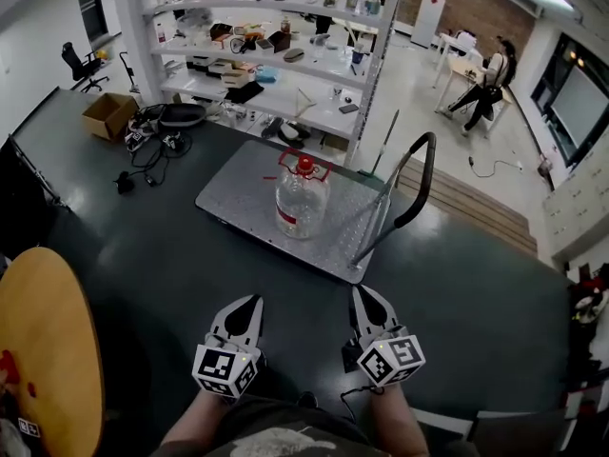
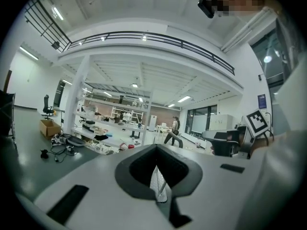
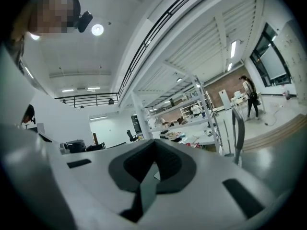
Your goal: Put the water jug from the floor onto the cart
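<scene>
Jug (image 1: 302, 198) upright on cart (image 1: 238, 201), task apparently done. Left tongs (image 1: 249, 306) and right tongs (image 1: 366, 300) closed, empty, well short of cart's near edge; jug dead ahead, roughly midway between them.

Bright, even indoor light falls from a round ceiling lamp (image 3: 97, 30) and strip lights (image 2: 29, 53). The white shelves (image 1: 285, 65) look slightly washed out. The dark floor (image 1: 143, 255) carries a dull sheen and faint shadows. All 3 views bow at the edges, and the 2 gripper views have black corners and soft foregrounds.
</scene>
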Motion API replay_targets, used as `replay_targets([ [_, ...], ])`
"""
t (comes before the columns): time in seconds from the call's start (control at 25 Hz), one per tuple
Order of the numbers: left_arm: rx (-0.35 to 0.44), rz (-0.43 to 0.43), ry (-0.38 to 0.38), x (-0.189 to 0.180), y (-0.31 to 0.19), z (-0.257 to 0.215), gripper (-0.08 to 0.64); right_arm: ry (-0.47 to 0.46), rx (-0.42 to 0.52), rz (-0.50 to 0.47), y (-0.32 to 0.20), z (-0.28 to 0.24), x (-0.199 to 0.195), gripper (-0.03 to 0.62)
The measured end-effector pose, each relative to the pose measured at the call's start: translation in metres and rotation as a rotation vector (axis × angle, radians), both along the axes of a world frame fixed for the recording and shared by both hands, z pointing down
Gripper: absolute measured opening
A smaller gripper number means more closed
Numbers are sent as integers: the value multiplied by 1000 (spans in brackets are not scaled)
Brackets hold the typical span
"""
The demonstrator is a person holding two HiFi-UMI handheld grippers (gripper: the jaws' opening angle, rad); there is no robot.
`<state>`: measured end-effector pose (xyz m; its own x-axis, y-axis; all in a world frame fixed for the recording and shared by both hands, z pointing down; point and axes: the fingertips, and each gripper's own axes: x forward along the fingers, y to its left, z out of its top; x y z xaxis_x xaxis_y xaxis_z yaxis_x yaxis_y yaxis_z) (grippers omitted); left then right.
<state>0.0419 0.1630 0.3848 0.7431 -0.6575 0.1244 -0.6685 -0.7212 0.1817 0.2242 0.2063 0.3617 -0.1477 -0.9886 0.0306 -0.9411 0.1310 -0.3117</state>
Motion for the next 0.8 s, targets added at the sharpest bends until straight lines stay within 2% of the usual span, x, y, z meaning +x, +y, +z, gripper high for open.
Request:
replay_targets([
  [0.4, 2, -32, -31, 9, 76, 4, 2, -5, -6, -25, 77, 9, 22, -10],
  [0.8, 43, -59, -50, -1, 108, -4, 2, -10, 10, -5, 121, 9, 40, -11],
])
